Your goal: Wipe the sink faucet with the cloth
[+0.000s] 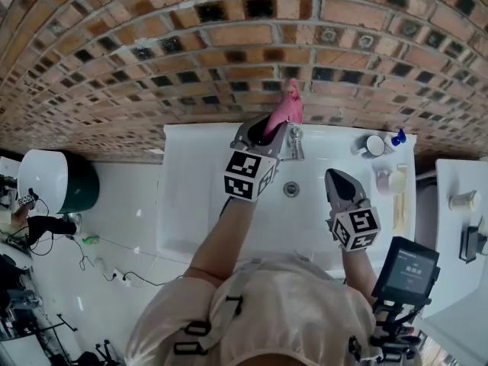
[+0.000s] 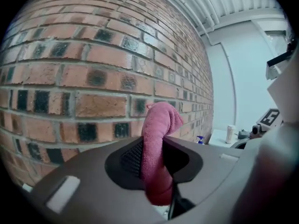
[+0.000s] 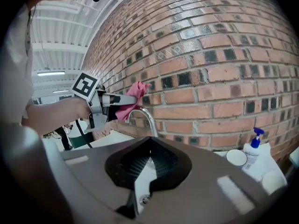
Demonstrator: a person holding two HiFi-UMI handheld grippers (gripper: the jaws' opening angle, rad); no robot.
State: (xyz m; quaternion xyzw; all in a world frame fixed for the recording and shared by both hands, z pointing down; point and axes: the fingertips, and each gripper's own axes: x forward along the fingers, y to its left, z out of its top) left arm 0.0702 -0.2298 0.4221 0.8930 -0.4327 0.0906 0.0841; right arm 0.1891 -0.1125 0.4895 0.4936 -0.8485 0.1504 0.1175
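Observation:
My left gripper [image 1: 273,128] is shut on a pink cloth [image 1: 286,107], which sticks out past its jaws toward the brick wall. In the left gripper view the cloth [image 2: 161,125] stands folded between the dark pads of the left gripper [image 2: 156,160]. From the right gripper view, the cloth [image 3: 133,96] sits just above the top of the curved chrome faucet [image 3: 145,116]; I cannot tell if they touch. The faucet [image 1: 294,143] rises at the back of the white sink [image 1: 183,204]. My right gripper [image 1: 337,177] hovers over the basin right of the drain, open and empty [image 3: 149,161].
A blue-topped pump bottle [image 1: 399,137] and a white cup [image 1: 374,145] stand on the sink's back right corner, with a small jar [image 1: 395,180] beside them. The drain [image 1: 291,189] lies mid-basin. A white counter [image 1: 457,175] is at right, a round white bin [image 1: 42,180] at left.

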